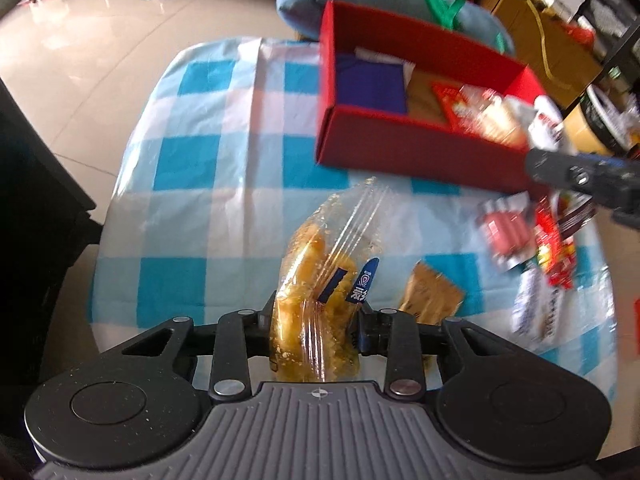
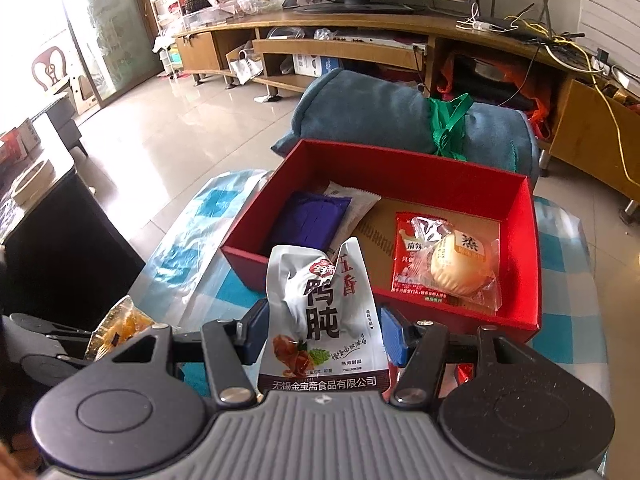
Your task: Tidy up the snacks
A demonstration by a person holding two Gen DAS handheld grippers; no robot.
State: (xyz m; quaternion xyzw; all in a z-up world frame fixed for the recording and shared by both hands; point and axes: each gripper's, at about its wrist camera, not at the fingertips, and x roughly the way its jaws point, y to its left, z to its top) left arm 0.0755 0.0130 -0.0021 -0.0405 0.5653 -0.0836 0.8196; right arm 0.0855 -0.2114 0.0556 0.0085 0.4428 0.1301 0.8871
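Observation:
My left gripper (image 1: 318, 324) is shut on a clear bag of yellow pastry (image 1: 320, 264), which stands up between the pads above the checked tablecloth (image 1: 192, 168). My right gripper (image 2: 324, 332) is shut on a white pouch with black lettering (image 2: 320, 304), held just in front of the red box's near wall. The open red box (image 2: 404, 168) holds a purple packet (image 2: 308, 220), a white wrapper, a red sachet (image 2: 408, 248) and a wrapped round bun (image 2: 460, 268). In the left wrist view the same red box (image 1: 400, 156) lies beyond the pastry bag, to the right.
Loose snacks lie on the cloth to the right of the left gripper: a brown packet (image 1: 430, 296), red packets (image 1: 508, 232) and a white one (image 1: 536, 312). A rolled blue blanket (image 2: 380, 112) sits behind the box. A dark cabinet (image 2: 52, 248) stands at the table's left edge.

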